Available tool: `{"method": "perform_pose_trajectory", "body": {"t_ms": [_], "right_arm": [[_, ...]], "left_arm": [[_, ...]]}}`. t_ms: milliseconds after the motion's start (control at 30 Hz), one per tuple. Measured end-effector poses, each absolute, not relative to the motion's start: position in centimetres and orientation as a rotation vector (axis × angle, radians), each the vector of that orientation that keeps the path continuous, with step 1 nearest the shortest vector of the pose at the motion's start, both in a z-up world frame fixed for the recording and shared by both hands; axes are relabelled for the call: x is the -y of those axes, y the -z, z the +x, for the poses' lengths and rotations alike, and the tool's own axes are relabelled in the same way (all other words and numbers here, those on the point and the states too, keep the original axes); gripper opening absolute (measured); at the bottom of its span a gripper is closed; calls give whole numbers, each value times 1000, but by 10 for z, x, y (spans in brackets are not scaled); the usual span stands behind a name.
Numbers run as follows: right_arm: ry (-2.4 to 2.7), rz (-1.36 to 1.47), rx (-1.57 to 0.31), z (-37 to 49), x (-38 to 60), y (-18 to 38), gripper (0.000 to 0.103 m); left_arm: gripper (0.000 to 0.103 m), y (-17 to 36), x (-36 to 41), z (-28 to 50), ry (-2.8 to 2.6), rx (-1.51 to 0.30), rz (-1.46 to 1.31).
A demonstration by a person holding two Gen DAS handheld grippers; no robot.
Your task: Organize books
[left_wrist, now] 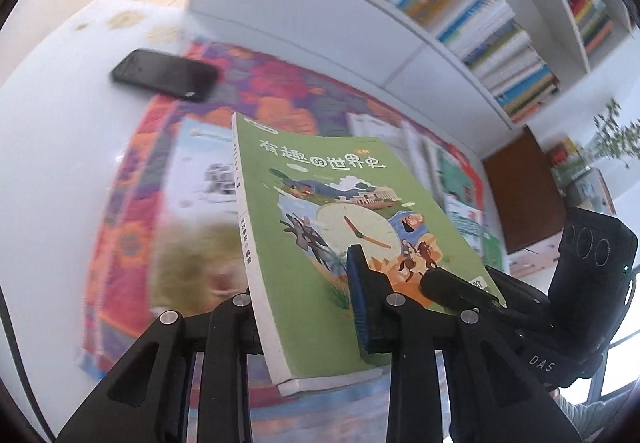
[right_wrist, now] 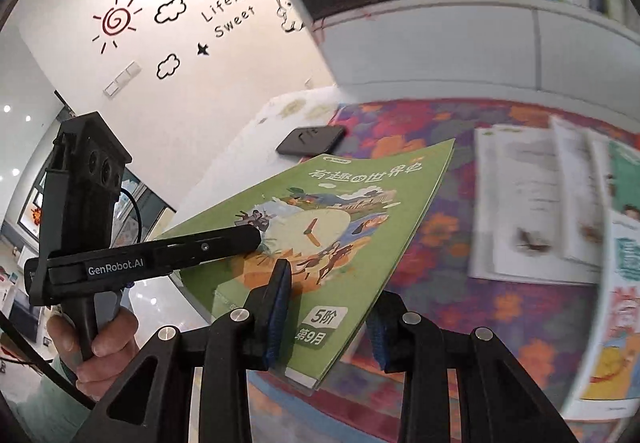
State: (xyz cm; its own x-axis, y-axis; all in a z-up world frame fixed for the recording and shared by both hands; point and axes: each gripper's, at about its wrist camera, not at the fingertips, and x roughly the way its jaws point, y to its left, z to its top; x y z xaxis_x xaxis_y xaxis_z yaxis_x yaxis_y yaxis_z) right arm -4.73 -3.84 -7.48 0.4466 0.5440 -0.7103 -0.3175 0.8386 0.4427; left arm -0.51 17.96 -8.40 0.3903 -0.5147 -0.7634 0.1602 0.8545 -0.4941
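Lower centre of both views: the green book (left_wrist: 320, 227), lifted above the flowered cloth (left_wrist: 132, 227), pinched narrowly by the left gripper (left_wrist: 304, 307) and right gripper (right_wrist: 328, 315). Keep both grips level while carrying it to the bookshelf (left_wrist: 360, 23), upper right.

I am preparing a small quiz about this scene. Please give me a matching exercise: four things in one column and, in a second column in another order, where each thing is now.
Things:
1. green book
2. black phone
3. colourful floral cloth
4. rows of books standing upright

Places:
A. spread over the white table
B. inside the white bookcase
C. held above the table between both grippers
D. lying flat, partly on the bare table, partly on the cloth edge

Pairs: 1-C, 2-D, 3-A, 4-B
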Motion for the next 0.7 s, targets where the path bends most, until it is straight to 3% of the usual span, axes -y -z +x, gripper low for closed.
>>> {"method": "perform_pose_trajectory", "body": {"t_ms": [333, 567, 700], "right_arm": [[-513, 271, -1073, -32, -4, 121, 33], [-481, 333, -1145, -22, -4, 145, 34], [-445, 360, -1219, -20, -4, 167, 36]], "left_arm": [[27, 134, -209, 2, 441, -1156, -445], [36, 156, -215, 6, 434, -1223, -458], [33, 174, -228, 0, 345, -1288, -399]]}}
